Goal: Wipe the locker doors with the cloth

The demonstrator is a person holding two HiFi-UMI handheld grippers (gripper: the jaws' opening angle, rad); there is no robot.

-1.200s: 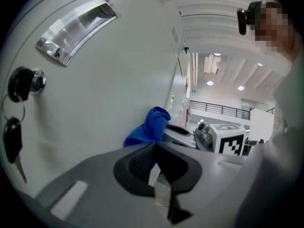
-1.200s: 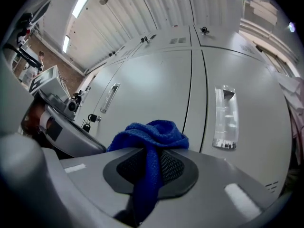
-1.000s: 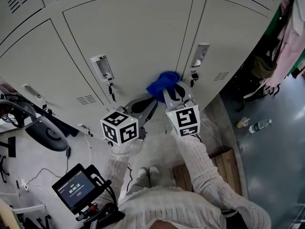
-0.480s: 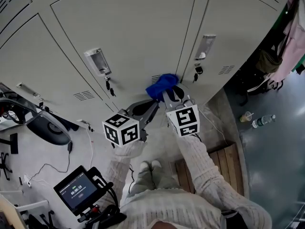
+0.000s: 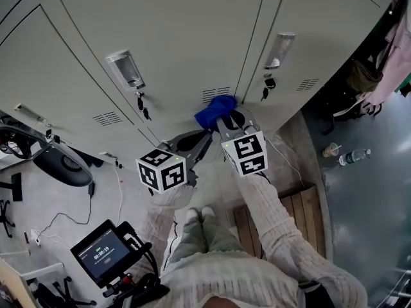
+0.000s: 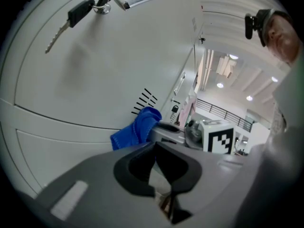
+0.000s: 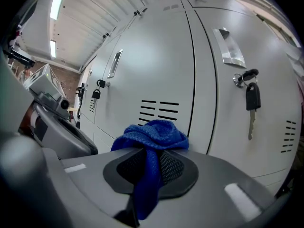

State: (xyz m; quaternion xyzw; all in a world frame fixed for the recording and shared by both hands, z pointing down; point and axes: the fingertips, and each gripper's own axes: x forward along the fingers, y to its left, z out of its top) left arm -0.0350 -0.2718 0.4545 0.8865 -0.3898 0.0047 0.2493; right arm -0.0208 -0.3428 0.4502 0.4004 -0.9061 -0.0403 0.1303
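A key [image 5: 142, 105] hangs from the lock under the recessed handle [image 5: 124, 68] at upper left of the head view. A second key [image 5: 265, 90] hangs below the handle at upper right. Between them the vent slots [image 5: 215, 94] sit just above the blue cloth [image 5: 215, 110]. The cloth is pressed to the locker door [image 5: 180, 31], near the seam with the next door.

The right gripper [image 5: 228, 118] is clenched on the cloth. The left gripper [image 5: 204, 137] is just beside it at centre frame, jaws together on nothing.

The doors are plain pale grey metal. A grey floor shows at right with a bottle [image 5: 354, 154] and a cup [image 5: 330, 149]. Wooden boards [image 5: 286, 220] lie at lower centre, and a small screen [image 5: 103, 251] sits at lower left.

The right gripper view shows the cloth [image 7: 152, 134] bunched over the jaws and trailing down between them. The left gripper view shows its own jaws closed and the cloth [image 6: 136, 128] beyond them against the door.
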